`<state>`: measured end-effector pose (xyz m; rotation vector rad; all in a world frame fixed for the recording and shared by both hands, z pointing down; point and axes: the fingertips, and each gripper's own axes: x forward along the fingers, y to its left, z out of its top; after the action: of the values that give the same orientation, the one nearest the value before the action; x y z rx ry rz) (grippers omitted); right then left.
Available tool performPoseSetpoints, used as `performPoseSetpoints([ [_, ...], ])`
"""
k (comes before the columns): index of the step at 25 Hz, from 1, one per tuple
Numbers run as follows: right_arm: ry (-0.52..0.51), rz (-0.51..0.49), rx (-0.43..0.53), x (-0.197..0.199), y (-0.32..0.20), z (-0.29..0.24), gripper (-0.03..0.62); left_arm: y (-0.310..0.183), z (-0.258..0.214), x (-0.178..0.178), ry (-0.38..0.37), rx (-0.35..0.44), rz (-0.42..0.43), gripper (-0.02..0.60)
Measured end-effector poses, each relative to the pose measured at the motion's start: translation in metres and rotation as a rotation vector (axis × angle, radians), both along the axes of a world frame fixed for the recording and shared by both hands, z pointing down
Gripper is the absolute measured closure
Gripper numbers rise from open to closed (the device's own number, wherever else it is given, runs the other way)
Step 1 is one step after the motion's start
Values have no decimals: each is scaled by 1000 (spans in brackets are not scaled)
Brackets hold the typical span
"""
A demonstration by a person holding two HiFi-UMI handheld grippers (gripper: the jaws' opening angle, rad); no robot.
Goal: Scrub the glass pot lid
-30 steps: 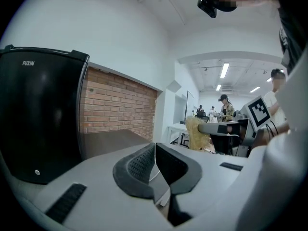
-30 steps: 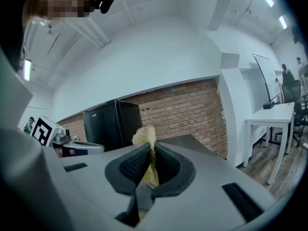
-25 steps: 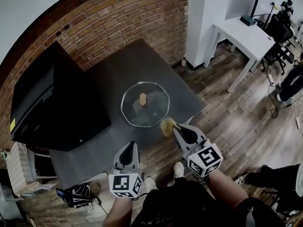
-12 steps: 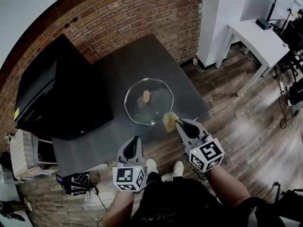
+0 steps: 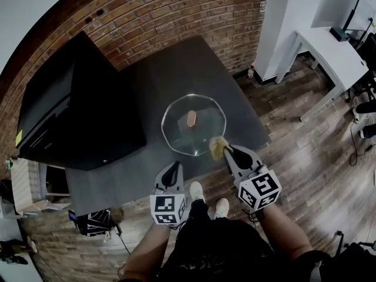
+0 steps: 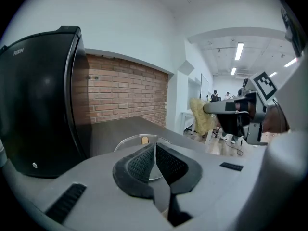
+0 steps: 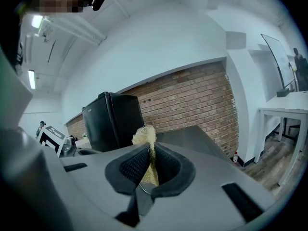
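Note:
The glass pot lid (image 5: 194,124) with a wooden knob (image 5: 191,118) lies flat on the dark grey table (image 5: 170,75). My right gripper (image 5: 225,150) is shut on a yellow fibrous scrubber (image 5: 217,147), which hangs at the lid's near right rim. The scrubber (image 7: 148,150) sticks up between the shut jaws in the right gripper view. My left gripper (image 5: 171,172) is shut with nothing in it, near the table's front edge, below and left of the lid. From the left gripper view the lid (image 6: 139,142) lies just ahead, with the scrubber (image 6: 201,121) to the right.
A black cabinet (image 5: 64,116) fills the table's left side. A brick wall (image 5: 176,10) runs behind the table. A white desk (image 5: 332,51) stands at far right on wooden floor (image 5: 305,157). A small bottle (image 5: 251,71) sits by the wall. My feet (image 5: 207,198) show below the table edge.
The view has shifted, so the table and lid sit further right and higher. My right gripper with the scrubber has come closer to the lid's rim. My left gripper stays shut.

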<state>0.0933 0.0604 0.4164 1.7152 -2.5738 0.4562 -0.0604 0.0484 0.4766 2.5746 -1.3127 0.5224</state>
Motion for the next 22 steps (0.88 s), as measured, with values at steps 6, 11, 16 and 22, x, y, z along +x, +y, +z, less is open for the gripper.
performPoseSetpoints([
  [6, 20, -17, -77, -18, -33, 30, 560, -33, 40, -11, -33, -82, -14, 543],
  [11, 30, -33, -137, -35, -60, 56, 560, -57, 69, -10, -37, -140, -1, 543],
  [16, 58, -58, -209, -55, -82, 91, 560, -81, 100, -13, -104, -187, 28, 543],
  [22, 91, -92, -296, -81, -101, 131, 560, -97, 130, -11, -122, -244, 58, 543],
])
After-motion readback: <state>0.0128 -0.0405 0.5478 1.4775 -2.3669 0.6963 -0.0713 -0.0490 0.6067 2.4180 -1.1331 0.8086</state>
